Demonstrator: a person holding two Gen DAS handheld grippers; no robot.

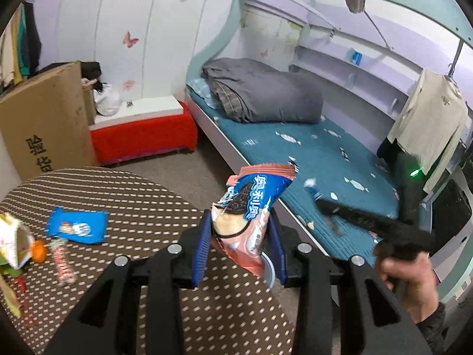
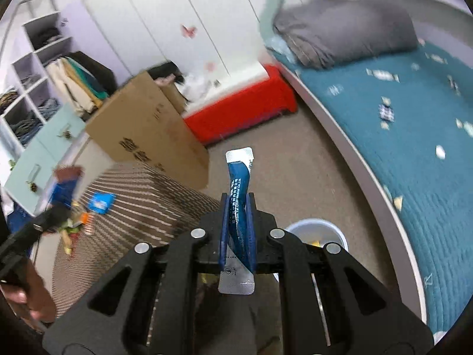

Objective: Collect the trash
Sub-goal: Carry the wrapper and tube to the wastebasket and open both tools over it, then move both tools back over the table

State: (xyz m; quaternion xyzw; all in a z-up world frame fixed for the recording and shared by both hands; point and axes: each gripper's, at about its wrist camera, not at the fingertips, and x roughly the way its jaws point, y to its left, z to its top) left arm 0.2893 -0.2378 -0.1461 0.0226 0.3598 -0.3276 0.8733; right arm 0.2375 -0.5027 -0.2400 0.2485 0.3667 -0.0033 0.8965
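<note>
The left gripper (image 1: 241, 245) is gripping a pink and blue cookie wrapper (image 1: 248, 219), its jaws closed on the lower half while the top of the wrapper is sticking up and leaning to the right. It is hanging in the air past the right edge of the table (image 1: 142, 195), which is wearing a brown cloth with pale dots. More trash is lying on the table's left side: a blue snack packet (image 1: 77, 226), a pink striped candy roll (image 1: 62, 261) just below it, an orange cap (image 1: 40, 251) beside a torn white and yellow wrapper (image 1: 16, 244).

The right gripper (image 2: 238, 230) is gripping a thin blue sachet (image 2: 238, 189) with silver ends, its jaws closed on the middle so one end is pointing up and the other is showing below the jaws. It is hanging over the floor, and a white bin (image 2: 317, 232) is sitting just right of and beneath it, partly hidden behind the gripper.

In the left wrist view, the right hand (image 1: 411, 281) is holding its black tool over the edge of the bed (image 1: 325, 159), where a grey quilt (image 1: 266, 91) is lying folded. A cardboard box (image 1: 44, 118) is standing behind the table beside a red bench (image 1: 142, 136).
</note>
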